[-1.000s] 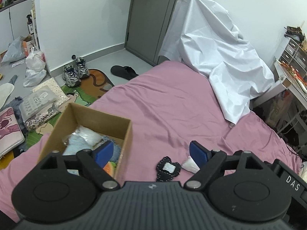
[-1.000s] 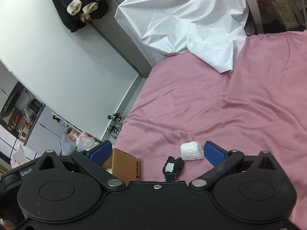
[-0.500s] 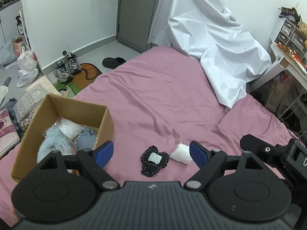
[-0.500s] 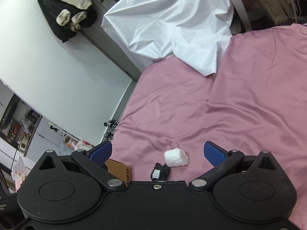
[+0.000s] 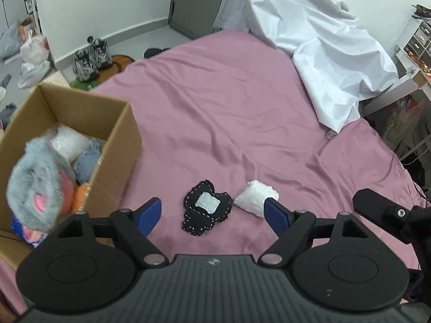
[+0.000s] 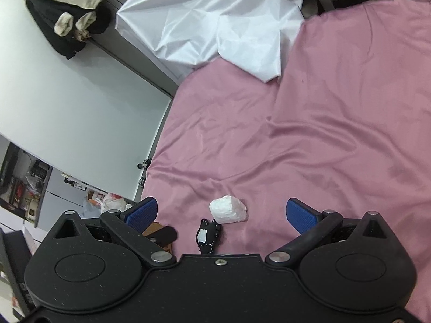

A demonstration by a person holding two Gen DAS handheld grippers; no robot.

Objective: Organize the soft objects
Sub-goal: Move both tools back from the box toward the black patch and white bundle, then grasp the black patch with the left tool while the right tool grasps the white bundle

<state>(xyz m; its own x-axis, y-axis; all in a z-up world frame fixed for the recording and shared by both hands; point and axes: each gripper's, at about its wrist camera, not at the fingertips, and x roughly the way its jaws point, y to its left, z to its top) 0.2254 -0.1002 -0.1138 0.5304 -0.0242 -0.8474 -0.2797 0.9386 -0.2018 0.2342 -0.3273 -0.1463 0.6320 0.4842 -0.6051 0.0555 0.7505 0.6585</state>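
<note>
Both grippers, the left gripper (image 5: 212, 212) and the right gripper (image 6: 221, 212), hung released and empty over the pink bed (image 5: 229, 102). Just beyond lay a black felt patch (image 5: 206, 207) beside a white wad (image 5: 256, 197). Left stood the cardboard box (image 5: 115, 158) holding plush toys (image 5: 37, 177). Judged next: closing on a remaining piece.

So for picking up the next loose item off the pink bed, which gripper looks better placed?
Left, probably. The left gripper is open with the black patch framed between its fingers and the cardboard box beside it. The right gripper, also open, frames the white bundle, a fair second choice.
</note>
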